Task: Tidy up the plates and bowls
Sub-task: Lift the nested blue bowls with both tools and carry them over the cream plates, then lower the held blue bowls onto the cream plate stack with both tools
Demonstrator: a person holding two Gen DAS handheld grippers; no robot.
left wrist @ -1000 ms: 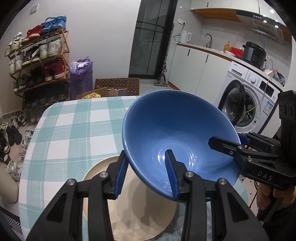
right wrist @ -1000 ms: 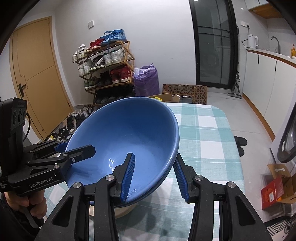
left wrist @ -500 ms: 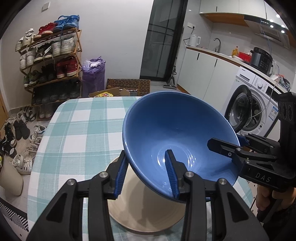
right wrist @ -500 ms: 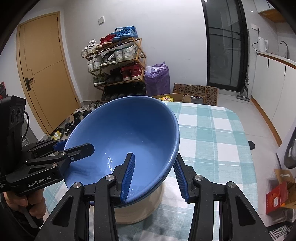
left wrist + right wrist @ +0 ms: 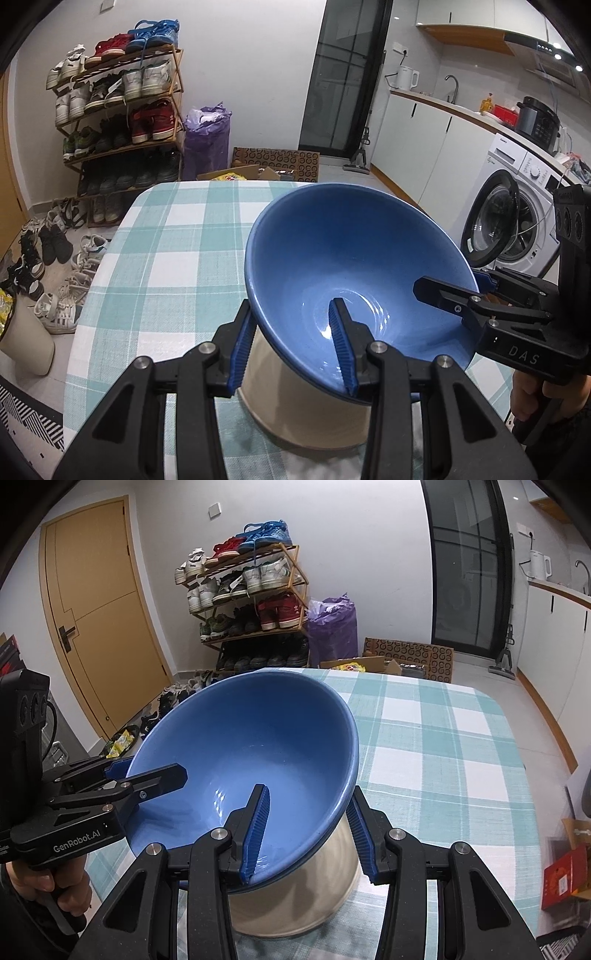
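Both grippers hold a large blue bowl (image 5: 351, 258) (image 5: 258, 746) by opposite sides of its rim, tilted above the table. My left gripper (image 5: 291, 350) is shut on the near rim, one pad inside the bowl and one outside. My right gripper (image 5: 308, 834) clamps the other side the same way; it shows in the left wrist view as the right gripper (image 5: 461, 299). The left gripper (image 5: 147, 779) shows in the right wrist view. Directly beneath the blue bowl stands a cream bowl (image 5: 303, 413) (image 5: 295, 897), mostly hidden. Whether the two bowls touch I cannot tell.
The table (image 5: 166, 258) wears a teal and white checked cloth and runs bare to its far edge. Behind it stand a shoe rack (image 5: 118, 110), a purple bag (image 5: 207, 140) and cardboard boxes (image 5: 406, 657). A washing machine (image 5: 517, 229) is on the right, a door (image 5: 92, 609) on the left.
Both grippers have carried the blue bowl down and across over the cream bowl. The cream bowl, earlier seen from above beside it, now sits right under it.
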